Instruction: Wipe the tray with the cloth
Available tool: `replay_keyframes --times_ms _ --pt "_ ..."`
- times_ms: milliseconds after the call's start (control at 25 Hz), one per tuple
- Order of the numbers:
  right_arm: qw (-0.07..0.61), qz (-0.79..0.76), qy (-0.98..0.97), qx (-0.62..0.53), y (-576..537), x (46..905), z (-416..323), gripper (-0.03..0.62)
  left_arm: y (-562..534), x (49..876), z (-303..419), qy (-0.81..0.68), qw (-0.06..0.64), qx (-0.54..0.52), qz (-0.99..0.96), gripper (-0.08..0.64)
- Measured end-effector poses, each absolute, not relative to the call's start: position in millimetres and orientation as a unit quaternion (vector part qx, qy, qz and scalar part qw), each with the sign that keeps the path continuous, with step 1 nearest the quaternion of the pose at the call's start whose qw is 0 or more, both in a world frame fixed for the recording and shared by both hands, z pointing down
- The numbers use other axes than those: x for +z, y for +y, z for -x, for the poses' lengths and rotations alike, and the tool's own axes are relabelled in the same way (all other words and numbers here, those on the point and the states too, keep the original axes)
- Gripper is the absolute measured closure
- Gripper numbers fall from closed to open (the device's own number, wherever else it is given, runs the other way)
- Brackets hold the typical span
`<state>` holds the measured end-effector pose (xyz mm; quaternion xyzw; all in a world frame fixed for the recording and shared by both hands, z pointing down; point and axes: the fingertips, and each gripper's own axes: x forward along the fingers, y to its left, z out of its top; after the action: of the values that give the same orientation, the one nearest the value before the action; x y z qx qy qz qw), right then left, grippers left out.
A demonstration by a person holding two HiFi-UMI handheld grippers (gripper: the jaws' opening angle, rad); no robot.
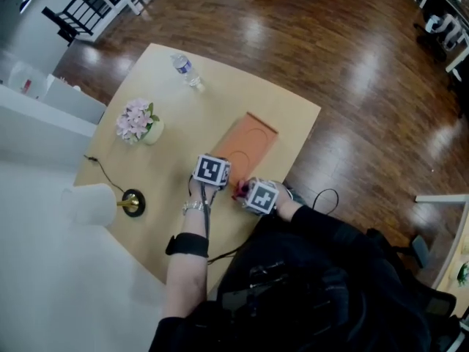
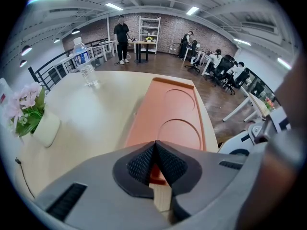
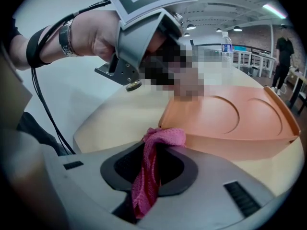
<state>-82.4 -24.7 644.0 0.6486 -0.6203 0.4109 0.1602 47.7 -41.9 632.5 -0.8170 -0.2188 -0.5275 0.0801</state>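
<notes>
- Lamp (image 1: 95, 204) with a white shade and brass base stands at the left edge of the table (image 1: 220, 86); its dark cord trails across the tabletop.
- Pink flowers (image 1: 136, 119) in a pale pot sit right of the lamp and farther from the person; a clear water bottle (image 1: 187, 70) stands near the far edge.
- Left gripper (image 2: 154, 145) points steeply down at the near end of the tray (image 2: 168, 109); its jaws are clenched, pad tips meeting, with the orange rim showing between the pads.
- Tray body is orange and lies flat on the table, running lengthwise away from the person; two round recesses mark its floor.
- Cloth (image 3: 151, 171) is pink; it hangs down through the jaw gap, and its upper end bunches at the near corner of the tray.
- Right gripper (image 3: 156, 145) sits just right of the left gripper, low over the near table edge; its jaws grasp the cloth firmly between the pads.
</notes>
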Motion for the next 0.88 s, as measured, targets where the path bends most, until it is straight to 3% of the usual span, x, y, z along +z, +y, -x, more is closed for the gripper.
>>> replay_keyframes --times_ms 560,760,880 --pt "0.126 -0.657 -0.631 0.393 14.1 585.6 73.7 0.514 -61.5 636.0 -31.9 -0.170 0.086 -0.557 0.808 0.555" --pt "0.099 -0.705 -0.597 0.370 39.1 554.7 7.3 0.513 -51.9 621.0 -63.1 -0.187 0.060 -0.477 0.857 0.555" --pt "0.097 -0.718 -0.592 0.353 40.0 533.3 -49.7 0.514 -57.9 626.7 -47.9 -0.159 0.040 -0.528 0.833 0.555"
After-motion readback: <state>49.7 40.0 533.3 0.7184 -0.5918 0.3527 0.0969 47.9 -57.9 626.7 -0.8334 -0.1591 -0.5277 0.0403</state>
